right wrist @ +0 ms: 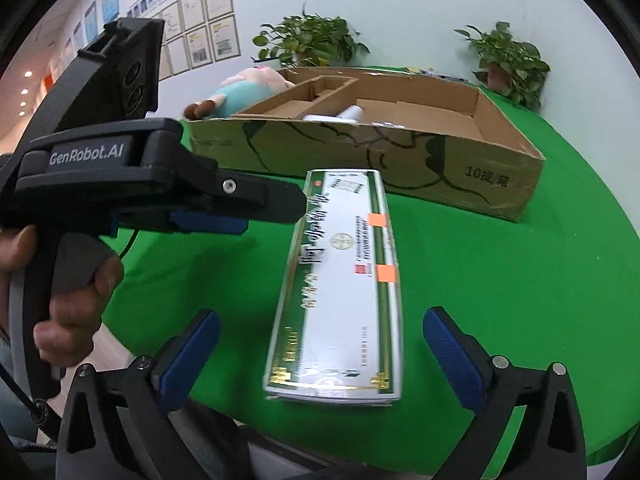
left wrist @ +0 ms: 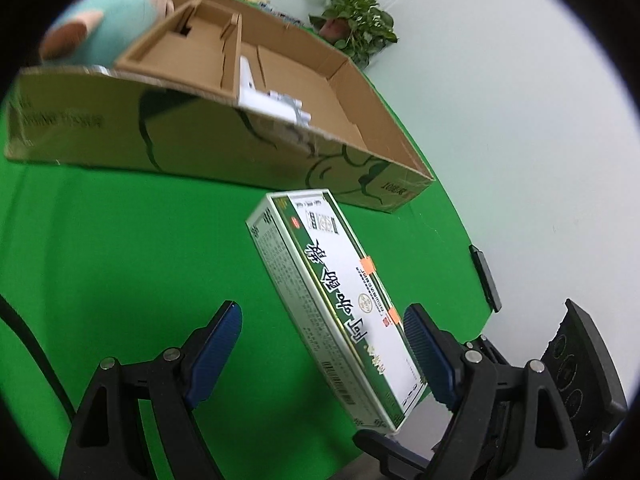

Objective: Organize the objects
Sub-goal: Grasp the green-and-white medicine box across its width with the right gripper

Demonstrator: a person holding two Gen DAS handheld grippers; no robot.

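Note:
A long white and green carton [left wrist: 340, 300] lies on the green table cloth, also in the right wrist view [right wrist: 344, 284]. My left gripper [left wrist: 324, 344] is open, its blue pads either side of the carton's near half, not touching. My right gripper [right wrist: 320, 352] is open around the carton's near end. The left gripper also shows from the side in the right wrist view [right wrist: 264, 204], by the carton's far left corner. A large open cardboard box [left wrist: 240, 144] stands behind the carton, also in the right wrist view [right wrist: 500, 176].
The box holds a cardboard insert [left wrist: 188, 48], white items [left wrist: 272, 100] and a plush toy [left wrist: 108, 28] at its left end. Two potted plants [right wrist: 312, 44] stand behind the box. The table edge runs close to the carton's near end [right wrist: 360, 440].

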